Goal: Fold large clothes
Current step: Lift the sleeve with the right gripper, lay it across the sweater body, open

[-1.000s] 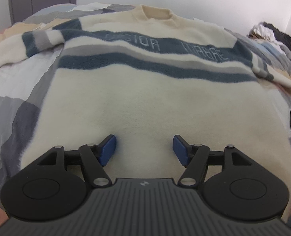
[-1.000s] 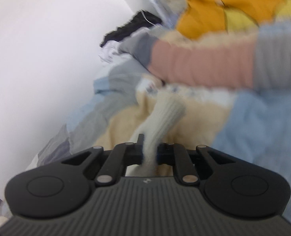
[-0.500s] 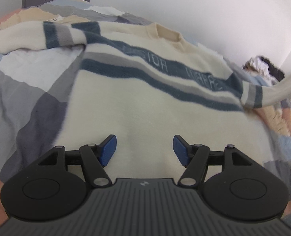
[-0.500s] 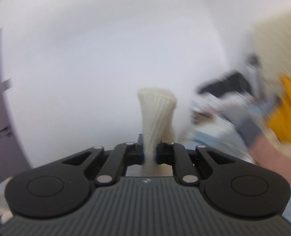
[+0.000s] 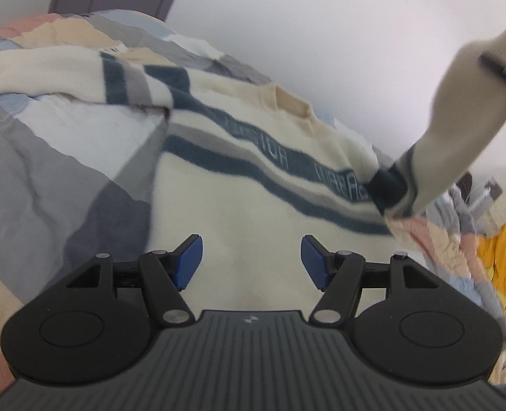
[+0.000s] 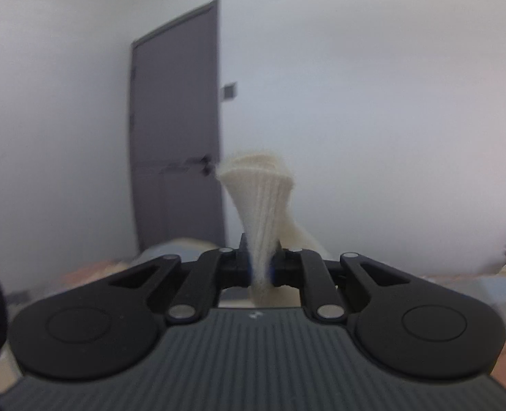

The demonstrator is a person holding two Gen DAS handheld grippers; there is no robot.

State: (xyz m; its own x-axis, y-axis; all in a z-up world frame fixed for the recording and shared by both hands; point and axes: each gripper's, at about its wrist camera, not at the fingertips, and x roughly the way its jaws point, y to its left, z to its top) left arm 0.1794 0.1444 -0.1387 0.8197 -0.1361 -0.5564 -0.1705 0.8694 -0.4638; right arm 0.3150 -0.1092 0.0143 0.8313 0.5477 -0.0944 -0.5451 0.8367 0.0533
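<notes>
The sweater (image 5: 253,205), cream with dark blue and grey bands and blue lettering across the chest, lies spread flat, front up, on a bed covered by a patchwork quilt (image 5: 47,144) in grey, pale blue, beige and pink; its collar points toward the white wall and its hem reaches down to the left gripper. One sleeve (image 5: 47,68) lies stretched out across the quilt at the left of the left wrist view, with the same blue and grey bands near the shoulder. The other sleeve (image 5: 458,120) is lifted clear of the bed at the right of that view, rising from the shoulder up to its ribbed cuff (image 6: 260,205). At the right edge of the bed a heap of other clothes shows, among them an orange-yellow garment (image 5: 503,291); nothing in view serves as a container. A grey door (image 6: 177,120) stands in the wall ahead of the right gripper. The right gripper (image 6: 260,270) is raised and points about level toward the door, its jaws pressed together on the cuff, which flares out beyond the 2 fingers. The left gripper (image 5: 251,262) tilts down over the lower body of the sweater, its 2 blue pads (image 5: 189,260) standing well apart with nothing gripped between them.
</notes>
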